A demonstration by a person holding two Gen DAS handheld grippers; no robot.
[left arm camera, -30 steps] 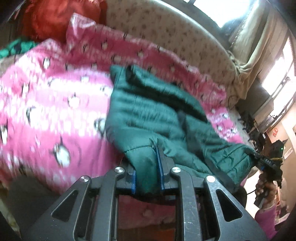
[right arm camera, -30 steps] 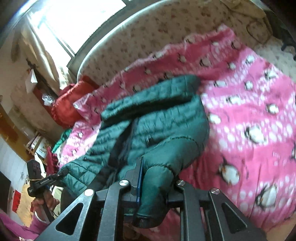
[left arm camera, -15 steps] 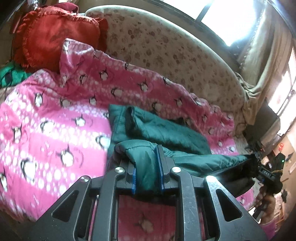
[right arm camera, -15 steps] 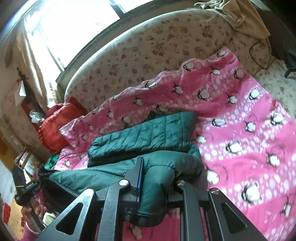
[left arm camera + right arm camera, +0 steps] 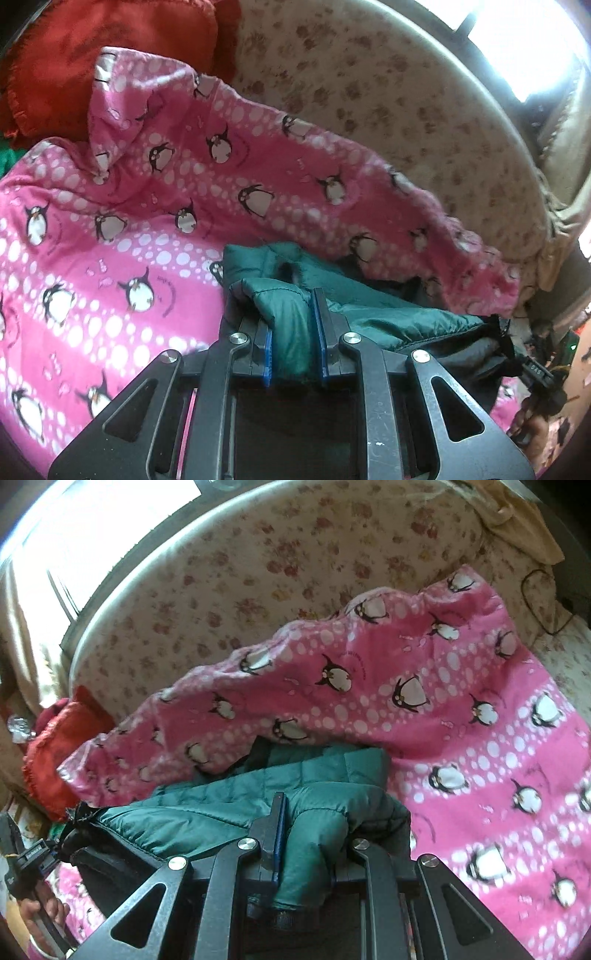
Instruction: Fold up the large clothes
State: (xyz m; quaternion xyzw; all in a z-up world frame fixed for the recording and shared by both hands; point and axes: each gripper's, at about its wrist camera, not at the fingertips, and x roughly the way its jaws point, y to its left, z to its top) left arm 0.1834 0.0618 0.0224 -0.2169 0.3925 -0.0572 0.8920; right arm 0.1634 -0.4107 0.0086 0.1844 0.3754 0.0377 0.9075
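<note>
While the left wrist view looks down at a slant over the bed, the left tool (image 5: 295, 332) is clamped on a bunched edge of the green jacket (image 5: 388, 317), its blue pads (image 5: 320, 332) pressing the fabric from both sides. The jacket lies doubled over on the pink penguin blanket (image 5: 147, 221), with a red cushion (image 5: 92, 48) and a flowered headboard (image 5: 388, 92) beyond. At the far right the right tool (image 5: 517, 354) bites the jacket's other end, a hand (image 5: 532, 432) below it. In the right wrist view, the right tool (image 5: 306, 834) points downward, closed on a puffy fold of the jacket (image 5: 229, 794). At the left edge the left tool (image 5: 55, 849) grips the far end, held by a hand (image 5: 40, 915).
</note>
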